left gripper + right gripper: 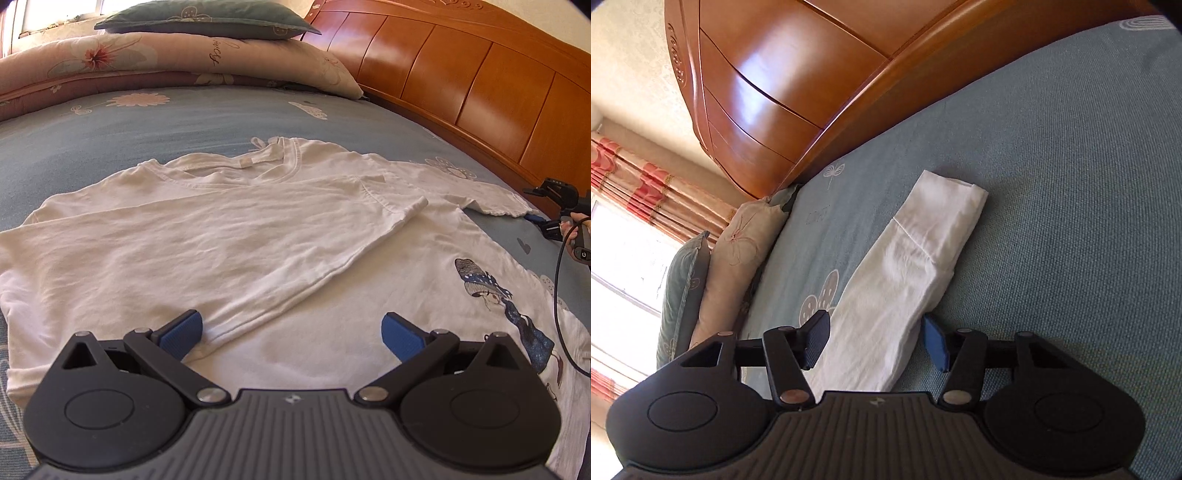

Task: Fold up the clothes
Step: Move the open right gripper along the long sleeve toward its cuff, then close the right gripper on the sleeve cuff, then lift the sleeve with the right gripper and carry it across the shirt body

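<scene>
Right gripper (pixel 875 341) jaws were spread wide, white sleeve (pixel 912 273) lay between blue pads (pixel 936 347) on blue bedsheet (pixel 1052 184), pillows (pixel 738 258) stacked at bed's far edge, wooden headboard (pixel 783 92) beyond, curtain (pixel 635 184) at window.

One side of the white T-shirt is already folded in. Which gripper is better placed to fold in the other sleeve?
The right gripper. Its open jaws already straddle the unfolded sleeve lying on the bed sheet. The left gripper is open over the hem of the T-shirt, far from that sleeve.
</scene>
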Available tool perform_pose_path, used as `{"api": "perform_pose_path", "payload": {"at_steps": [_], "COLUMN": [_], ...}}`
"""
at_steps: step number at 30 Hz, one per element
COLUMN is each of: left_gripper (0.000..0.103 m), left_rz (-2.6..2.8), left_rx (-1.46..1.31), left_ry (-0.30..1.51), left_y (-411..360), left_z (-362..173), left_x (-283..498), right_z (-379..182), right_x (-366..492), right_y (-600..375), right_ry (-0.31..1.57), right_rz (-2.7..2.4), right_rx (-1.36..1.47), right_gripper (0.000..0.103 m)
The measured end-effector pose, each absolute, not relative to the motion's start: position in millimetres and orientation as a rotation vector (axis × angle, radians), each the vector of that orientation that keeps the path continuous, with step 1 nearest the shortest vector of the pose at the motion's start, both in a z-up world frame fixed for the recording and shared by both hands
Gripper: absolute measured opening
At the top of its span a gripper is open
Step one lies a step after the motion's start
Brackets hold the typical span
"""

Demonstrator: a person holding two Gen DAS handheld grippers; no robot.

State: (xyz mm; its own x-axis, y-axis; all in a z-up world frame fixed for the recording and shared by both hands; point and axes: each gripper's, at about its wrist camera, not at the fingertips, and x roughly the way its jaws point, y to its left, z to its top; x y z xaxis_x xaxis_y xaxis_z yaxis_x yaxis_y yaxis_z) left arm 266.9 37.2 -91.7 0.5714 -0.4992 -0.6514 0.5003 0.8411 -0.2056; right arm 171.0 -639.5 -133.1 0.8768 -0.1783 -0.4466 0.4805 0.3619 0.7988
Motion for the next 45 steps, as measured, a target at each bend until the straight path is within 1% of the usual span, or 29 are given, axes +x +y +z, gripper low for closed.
{"api": "perform_pose_path", "payload": {"at_steps": [10, 13, 15, 16, 17, 18, 20, 23, 34, 45], "left_gripper": [0.102, 0.102, 0.102, 0.102, 0.102, 0.102, 0.102, 0.102, 0.102, 0.102], "left_rz": [-0.577, -0.579, -0.580, -0.580, -0.578, -0.577, -0.575, -0.575, -0.583, -0.569], "left_rx": [0.057, 0.048, 0.047, 0.050, 0.055, 0.060, 0.071, 0.081, 0.083, 0.144], "left_ry": [0.749, 0.748, 0.746, 0.745, 0.744, 0.743, 0.740, 0.739, 0.763, 0.751], "left_y": [31, 32, 32, 32, 31, 31, 30, 29, 31, 25], "left_z": [-94, -94, -95, -95, -95, -95, -95, -95, -93, -94], "left_x": [264, 265, 265, 265, 264, 264, 263, 263, 263, 258], "right_z": [-132, -131, -128, -127, -126, -125, -123, -118, -59, 13], "right_x": [189, 195, 200, 202, 204, 206, 210, 213, 242, 292], "right_y": [-654, -656, -654, -653, -652, -651, -650, -650, -601, -476], "right_ry": [0.214, 0.248, 0.286, 0.305, 0.324, 0.343, 0.380, 0.414, 0.515, 0.604], "right_rz": [-0.536, -0.560, -0.582, -0.593, -0.604, -0.614, -0.640, -0.660, -0.577, -0.356], "right_rx": [1.022, 0.980, 0.932, 0.907, 0.883, 0.858, 0.814, 0.811, 0.608, 0.235], "right_gripper": [0.060, 0.061, 0.060, 0.056, 0.048, 0.043, 0.019, 0.014, 0.013, 0.013]}}
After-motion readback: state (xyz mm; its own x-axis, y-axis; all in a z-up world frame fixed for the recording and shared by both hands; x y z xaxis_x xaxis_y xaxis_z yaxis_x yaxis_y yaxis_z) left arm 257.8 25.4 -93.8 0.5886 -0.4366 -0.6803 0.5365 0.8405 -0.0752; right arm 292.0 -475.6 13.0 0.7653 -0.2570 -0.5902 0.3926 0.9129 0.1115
